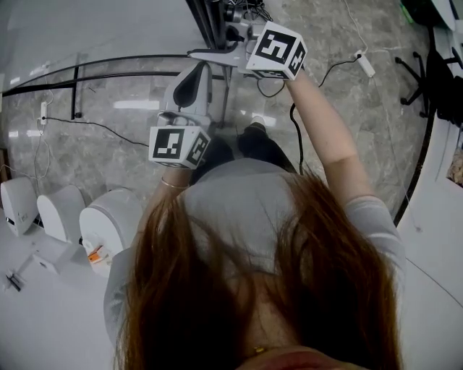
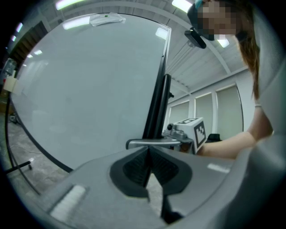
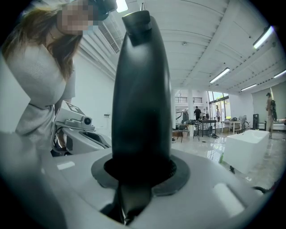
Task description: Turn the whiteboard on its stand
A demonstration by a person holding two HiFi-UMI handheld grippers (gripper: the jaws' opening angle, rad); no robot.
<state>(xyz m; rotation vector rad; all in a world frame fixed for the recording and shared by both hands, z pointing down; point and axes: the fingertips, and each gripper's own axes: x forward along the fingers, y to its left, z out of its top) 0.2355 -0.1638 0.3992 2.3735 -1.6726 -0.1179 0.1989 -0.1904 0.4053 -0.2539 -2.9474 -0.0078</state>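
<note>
The whiteboard fills the left of the left gripper view, and its black side frame rises just past my jaws. In the right gripper view that frame stands as a thick black post, and my right gripper is shut on it. From above, the right gripper reaches left to the board's dark edge. My left gripper has its pads meeting with nothing visible between them. Its tips sit close below the right gripper's grey finger.
A black stand foot and cables lie on the marble floor, with a white power strip at the right. White rounded units stand at the lower left. A white table and distant people are beyond the board.
</note>
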